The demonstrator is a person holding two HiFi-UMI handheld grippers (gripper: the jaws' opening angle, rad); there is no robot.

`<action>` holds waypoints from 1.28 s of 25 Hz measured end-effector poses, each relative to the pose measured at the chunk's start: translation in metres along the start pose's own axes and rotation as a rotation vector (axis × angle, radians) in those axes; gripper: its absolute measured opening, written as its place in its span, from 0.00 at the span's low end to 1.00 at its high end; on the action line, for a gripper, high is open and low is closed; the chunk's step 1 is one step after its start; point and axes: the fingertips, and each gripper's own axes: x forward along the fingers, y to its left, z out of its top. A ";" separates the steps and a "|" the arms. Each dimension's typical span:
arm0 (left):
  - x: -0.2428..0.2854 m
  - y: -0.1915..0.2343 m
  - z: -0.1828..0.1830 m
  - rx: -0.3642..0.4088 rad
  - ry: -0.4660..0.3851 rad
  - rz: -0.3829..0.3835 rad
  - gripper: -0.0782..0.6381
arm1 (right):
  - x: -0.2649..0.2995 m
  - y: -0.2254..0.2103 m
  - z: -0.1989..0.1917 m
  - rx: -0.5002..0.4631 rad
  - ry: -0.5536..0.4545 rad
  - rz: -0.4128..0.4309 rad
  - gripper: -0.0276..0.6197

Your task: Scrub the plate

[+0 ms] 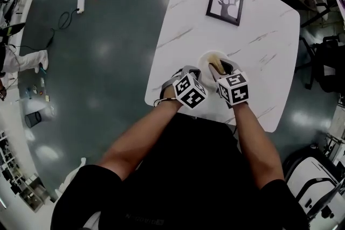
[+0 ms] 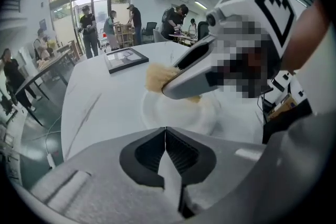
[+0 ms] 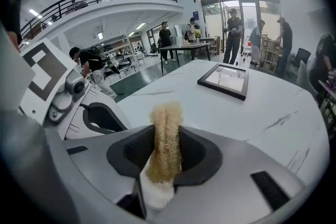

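Tan scrubber [image 3: 165, 136], white plate [image 2: 178, 113], grey-veined white table [image 1: 259, 29], black-framed picture [image 1: 225, 1]

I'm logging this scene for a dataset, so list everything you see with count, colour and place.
table: one, white marbled, centre
plate: one, white, table's near edge
loofah scrubber: one, tan, over the plate
framed deer picture: one, black frame, table's far side
power strip: one, white, floor, left
people: several, dark clothes, background
left gripper: one, grey, shut on the plate's rim
right gripper: one, grey, shut on the loofah scrubber

Rough, fibrous scrubber [image 3: 166, 139]; glossy white plate [image 2: 173, 113]; smooth marble-patterned table [image 1: 188, 35].
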 end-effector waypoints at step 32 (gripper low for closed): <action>0.010 -0.021 0.029 0.340 0.012 0.085 0.12 | 0.005 -0.017 0.010 -0.009 0.008 -0.018 0.24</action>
